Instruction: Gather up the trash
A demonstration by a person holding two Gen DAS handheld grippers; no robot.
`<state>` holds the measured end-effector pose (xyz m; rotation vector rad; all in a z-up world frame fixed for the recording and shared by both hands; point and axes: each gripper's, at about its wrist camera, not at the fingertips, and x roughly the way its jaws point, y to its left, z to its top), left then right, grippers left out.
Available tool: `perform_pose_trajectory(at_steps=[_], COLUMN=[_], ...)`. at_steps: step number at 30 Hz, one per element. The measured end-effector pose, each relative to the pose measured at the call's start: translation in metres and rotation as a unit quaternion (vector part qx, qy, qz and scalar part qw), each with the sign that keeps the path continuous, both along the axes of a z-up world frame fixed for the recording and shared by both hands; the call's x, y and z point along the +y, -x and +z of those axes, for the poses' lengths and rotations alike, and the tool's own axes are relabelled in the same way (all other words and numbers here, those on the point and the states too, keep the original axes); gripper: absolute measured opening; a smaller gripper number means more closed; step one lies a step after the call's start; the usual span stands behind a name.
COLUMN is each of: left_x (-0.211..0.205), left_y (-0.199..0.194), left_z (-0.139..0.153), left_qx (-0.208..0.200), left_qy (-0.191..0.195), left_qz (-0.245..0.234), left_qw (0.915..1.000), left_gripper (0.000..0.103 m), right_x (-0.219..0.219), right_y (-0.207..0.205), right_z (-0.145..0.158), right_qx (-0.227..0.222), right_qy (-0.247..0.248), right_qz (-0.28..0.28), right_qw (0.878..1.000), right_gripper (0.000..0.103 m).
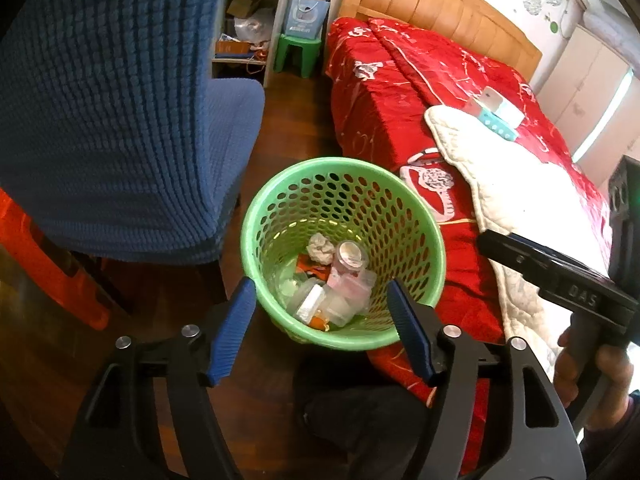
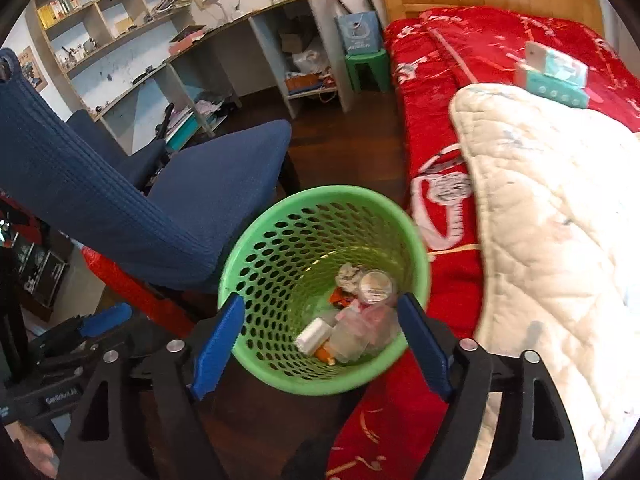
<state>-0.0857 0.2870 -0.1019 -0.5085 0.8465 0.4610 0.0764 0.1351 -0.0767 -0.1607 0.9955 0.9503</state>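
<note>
Left wrist footage is filled at its centre by a green perforated basket [image 1: 343,254], standing upright on the dark wooden floor [image 1: 288,128] with its long axis vertical and its open mouth turned up toward the lens. It is set between a blue covered chair [image 1: 120,120] and the red-quilted bed [image 1: 440,92], with its rim just beside the edge of the bed. The trash is seen lying at the bottom: a crumpled paper ball [image 1: 320,249], a clear jar [image 1: 352,258] tipped so that its round end faces upward, a white wrapped packet [image 1: 310,307] lying slantwise, and clear plastic wrappers [image 1: 352,294]. The left claw [image 1: 323,334] is held above the near rim, its blue fingers [image 1: 232,328] spread wide with nothing between them. At the right edge of this view the body of the other tool is seen, gripped by a hand [image 1: 596,376].

In the right wrist view the same basket [image 2: 280,264] is looked into from above. The right claw [image 2: 321,346] is likewise released, its fingers parted to either side of the near rim and nothing grasped. A white quilted pad [image 2: 552,220] is spread over the bed, and two small boxes [image 2: 554,74] are stacked further up the quilt.
</note>
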Motion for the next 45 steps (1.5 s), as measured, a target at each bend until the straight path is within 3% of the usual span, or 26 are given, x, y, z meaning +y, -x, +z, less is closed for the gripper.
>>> perform_pose_trajectory(at_steps=[13,19,29,45], left_x=[-0.042,-0.072,-0.128,-0.187], left_y=[-0.023,-0.037,-0.055,-0.066], left_z=[0.025,0.04,0.069,0.084], left_qx=[-0.01,-0.015,-0.038,-0.051], left_qy=[-0.04,-0.073,-0.122,-0.154], left_qz=[-0.039,-0.065,-0.113,-0.159], left_qw=[0.9984,0.9951,0.9854,0.9739], left_gripper=[0.082,0.089,0.098,0.098], right_x=[-0.095,-0.14,-0.219,-0.29], right_y=[-0.001,0.003,0.017,0.038], right_z=[0.032,0.043,0.053,0.08], right_qx=[-0.059,-0.091,-0.1,-0.118], right_qy=[0.02,0.05,0.069,0.059], right_qz=[-0.086,-0.131,-0.213,-0.278], right_qw=[0.994,0.986,0.97,0.951], right_gripper=[0.091,0.094,0.096,0.096])
